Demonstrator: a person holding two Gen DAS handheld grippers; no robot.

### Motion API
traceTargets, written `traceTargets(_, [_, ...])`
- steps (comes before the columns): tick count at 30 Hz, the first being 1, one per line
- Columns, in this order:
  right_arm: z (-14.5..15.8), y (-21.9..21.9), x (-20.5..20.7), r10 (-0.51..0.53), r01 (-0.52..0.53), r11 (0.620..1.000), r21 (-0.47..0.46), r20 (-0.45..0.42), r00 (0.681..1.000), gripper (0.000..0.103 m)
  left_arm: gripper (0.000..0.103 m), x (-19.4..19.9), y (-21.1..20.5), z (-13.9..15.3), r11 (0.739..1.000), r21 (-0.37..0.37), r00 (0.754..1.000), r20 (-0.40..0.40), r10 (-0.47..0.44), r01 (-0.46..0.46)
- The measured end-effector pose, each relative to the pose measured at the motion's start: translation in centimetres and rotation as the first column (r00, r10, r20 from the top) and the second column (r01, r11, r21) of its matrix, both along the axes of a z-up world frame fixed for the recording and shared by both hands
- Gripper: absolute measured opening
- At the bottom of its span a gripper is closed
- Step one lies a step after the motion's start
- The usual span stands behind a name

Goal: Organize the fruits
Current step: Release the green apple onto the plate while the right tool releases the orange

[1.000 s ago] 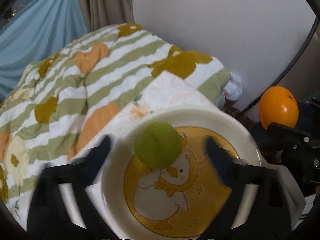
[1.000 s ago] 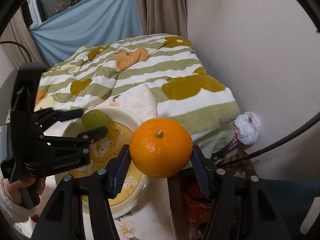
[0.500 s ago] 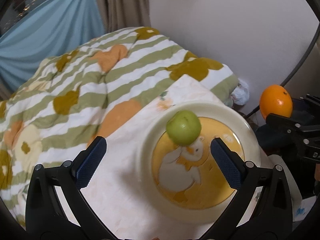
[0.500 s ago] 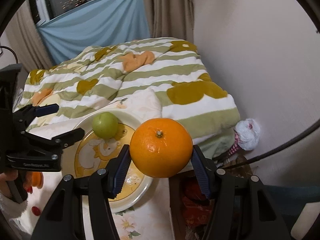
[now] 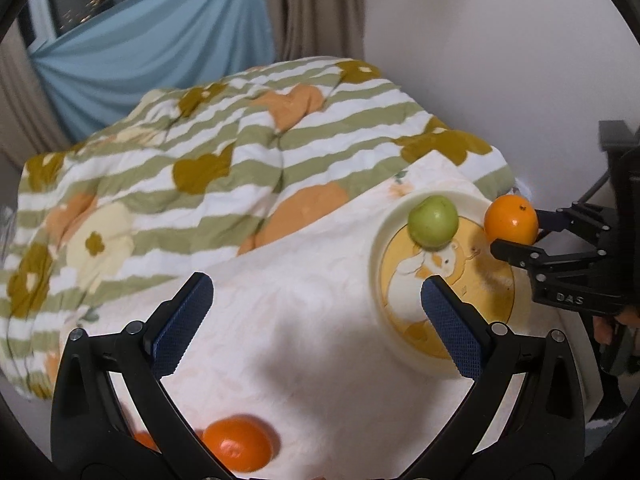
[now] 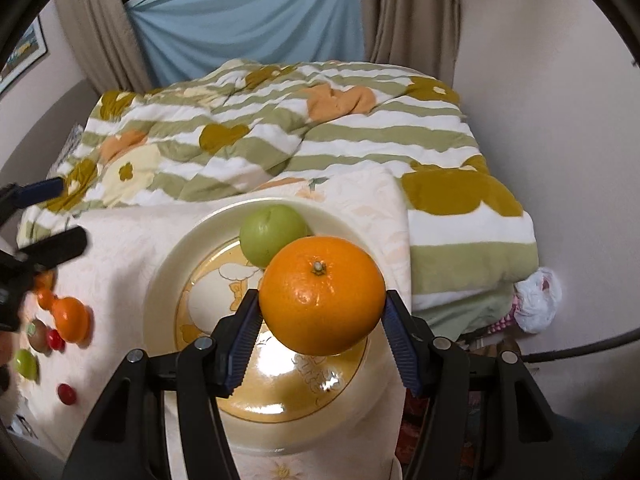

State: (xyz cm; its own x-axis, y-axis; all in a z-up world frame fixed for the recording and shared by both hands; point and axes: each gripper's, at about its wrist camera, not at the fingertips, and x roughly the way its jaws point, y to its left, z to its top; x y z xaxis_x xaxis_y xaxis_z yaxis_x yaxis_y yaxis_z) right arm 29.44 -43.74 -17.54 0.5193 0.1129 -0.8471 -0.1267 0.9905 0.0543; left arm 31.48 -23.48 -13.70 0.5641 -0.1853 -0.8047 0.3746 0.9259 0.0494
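My right gripper (image 6: 318,332) is shut on a large orange (image 6: 322,295) and holds it above the cream plate with a duck picture (image 6: 172,264). A green apple (image 6: 274,234) lies at the plate's far side. In the left wrist view the plate (image 5: 384,236), the apple (image 5: 433,221) and the orange (image 5: 511,219) in the right gripper (image 5: 516,236) are at the right. My left gripper (image 5: 316,322) is open and empty over the white cloth, left of the plate. A small orange (image 5: 238,443) lies below it.
Several small fruits lie on the cloth at the left in the right wrist view: an orange one (image 6: 72,318), a green one (image 6: 26,362), red ones (image 6: 66,394). A striped green quilt (image 6: 280,136) covers the bed behind. A white wall (image 6: 540,80) stands at the right.
My left gripper has drawn back and to the left, away from the plate and the apple. My right gripper has carried the orange left, over the plate.
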Motion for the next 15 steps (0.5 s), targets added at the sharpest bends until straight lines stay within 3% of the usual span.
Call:
traceTargets(5, [-1.2, 0.6, 0.7, 0.029, -0.029, 0.998, -0.049, 0.010, 1.000, 0.056, 0.103, -0.3, 1.1, -0.9, 0.999, 0.015, 0.999, -0.019, 0.036, -0.036])
traceTargets(12, [-2.4, 2.1, 1.4, 0.082, -0.076, 0.979, -0.187, 0.026, 0.996, 0.057, 0.103, -0.2, 1.6, -3.0, 0.998, 0.025, 0.996, -0.076, 0.055, -0.053])
traceTargets(13, [-2.3, 2.1, 1.3, 0.083, -0.074, 0.979, -0.190, 0.040, 0.996, 0.058, 0.103, -0.2, 1.6, -3.2, 0.998, 0.026, 0.995, -0.079, 0.057, -0.055])
traceTargets(15, [-1.6, 2.0, 1.1, 0.076, -0.059, 0.980, -0.189, 0.085, 0.993, 0.072, 0.103, -0.3, 1.6, -3.4, 0.998, 0.029, 0.995, -0.083, 0.061, -0.059])
